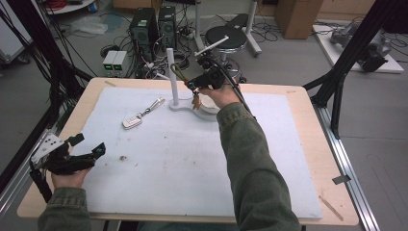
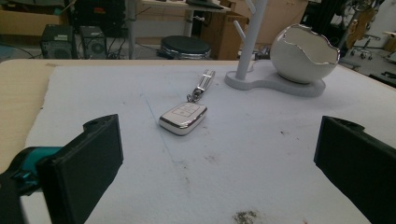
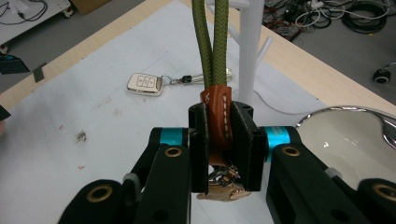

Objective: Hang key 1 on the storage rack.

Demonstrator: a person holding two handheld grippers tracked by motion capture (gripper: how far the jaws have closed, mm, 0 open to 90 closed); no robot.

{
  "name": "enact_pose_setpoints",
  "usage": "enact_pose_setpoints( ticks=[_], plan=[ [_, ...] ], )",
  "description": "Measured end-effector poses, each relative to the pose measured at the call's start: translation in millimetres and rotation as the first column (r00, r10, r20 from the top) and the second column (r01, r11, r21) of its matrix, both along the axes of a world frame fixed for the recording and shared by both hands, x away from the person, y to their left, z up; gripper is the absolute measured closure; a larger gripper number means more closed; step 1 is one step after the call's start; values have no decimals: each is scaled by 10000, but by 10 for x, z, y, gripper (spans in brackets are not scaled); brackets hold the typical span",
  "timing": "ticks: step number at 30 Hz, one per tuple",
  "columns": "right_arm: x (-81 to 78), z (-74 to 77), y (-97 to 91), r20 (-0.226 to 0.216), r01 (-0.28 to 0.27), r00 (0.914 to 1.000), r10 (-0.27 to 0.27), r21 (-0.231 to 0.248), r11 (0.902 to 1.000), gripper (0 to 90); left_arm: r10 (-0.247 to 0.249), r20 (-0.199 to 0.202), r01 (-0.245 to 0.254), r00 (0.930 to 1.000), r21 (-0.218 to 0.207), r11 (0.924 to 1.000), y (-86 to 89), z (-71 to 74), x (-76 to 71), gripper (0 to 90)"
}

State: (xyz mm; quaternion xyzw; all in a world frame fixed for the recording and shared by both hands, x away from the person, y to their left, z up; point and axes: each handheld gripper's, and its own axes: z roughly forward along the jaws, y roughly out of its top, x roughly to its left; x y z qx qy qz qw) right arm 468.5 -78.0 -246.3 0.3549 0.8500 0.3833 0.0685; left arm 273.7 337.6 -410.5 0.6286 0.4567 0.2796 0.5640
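Right arm stretched forward, right claw (image 3: 219, 140) clamping the lanyard (image 3: 218, 116).

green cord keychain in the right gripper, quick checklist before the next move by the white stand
1. Right gripper shut on the leather tab: ok.
2. Green cord loop free of tangles above the fingers: ok.
3. Loop over a peg of the white stand: cannot tell.
4. Egg-shaped bowl upright on the stand base: ok.
5. Car key fob lying apart from the stand: ok.
6. Left gripper open, holding nothing: ok.

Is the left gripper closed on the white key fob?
No, the left gripper is open and the key fob lies untouched beyond it.
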Motion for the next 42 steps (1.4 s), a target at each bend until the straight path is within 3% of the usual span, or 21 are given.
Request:
enact_pose_setpoints(
  ticks=[10, 31, 38, 42],
  plan=[
    [107, -50, 118, -206, 90, 9997, -90, -33, 10000, 775, 44, -37, -44, 10000, -24, 10000, 19, -5, -13, 17],
    [231, -184, 163, -387, 311, 9987, -319, -201, 9993, 774, 90, -42, -90, 10000, -60, 9999, 40, -8, -32, 17],
    [276, -239, 197, -235, 344, 9991, -350, -235, 9991, 774, 119, -27, -119, 9999, -63, 9999, 48, -10, -24, 17],
    [296, -273, 235, 171, 347, 9993, -340, -376, 9987, 774, 158, -80, -158, 9998, -9, 9999, 58, -4, -25, 17]
  ],
)
